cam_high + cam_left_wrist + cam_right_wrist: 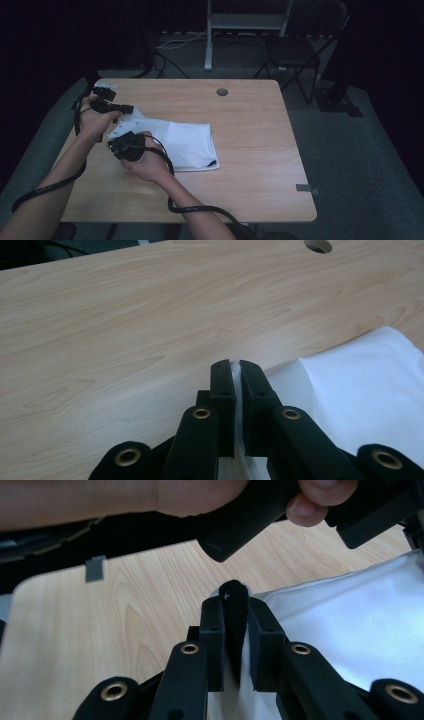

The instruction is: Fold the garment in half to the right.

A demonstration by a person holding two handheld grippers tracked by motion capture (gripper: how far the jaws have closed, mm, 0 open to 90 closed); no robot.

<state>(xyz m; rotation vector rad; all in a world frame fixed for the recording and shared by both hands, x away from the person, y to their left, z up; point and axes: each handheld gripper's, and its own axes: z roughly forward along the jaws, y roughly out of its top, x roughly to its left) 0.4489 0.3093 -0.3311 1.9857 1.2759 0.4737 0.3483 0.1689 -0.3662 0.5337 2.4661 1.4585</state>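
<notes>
Work in hand: folding of a white garment [187, 145], apparently a T-shirt with a dark-trimmed edge, on the wooden surface [250, 115]. All positions below are taken from the garment.

Left gripper [127, 108]: at the garment's far-left corner. In the left gripper view the jaws are pressed together with a thin band of the white fabric [238, 405] caught between them. That corner is raised slightly off the surface.

Right gripper [114, 145]: at the garment's near-left corner, just below the left gripper in the high view. In the right gripper view its jaws are clamped on a dark strip [234, 620], judged to be the garment's trim, with white cloth below it. The other hand [200, 495] shows beyond, holding its own gripper.

Garment body: lies flat, roughly at the centre-left of the surface, already reduced to a compact rectangle, with a dark edge at its near-right corner [212, 163].

Right of the garment: bare wood, a cable hole [222, 92] well beyond its far edge.

Assessment: 1 or more folds appear complete. Both left corners are secured, so a further fold, probably carrying the left edge across to the right, looks about to begin. Carrying over, laying down and releasing remain outstanding.
</notes>
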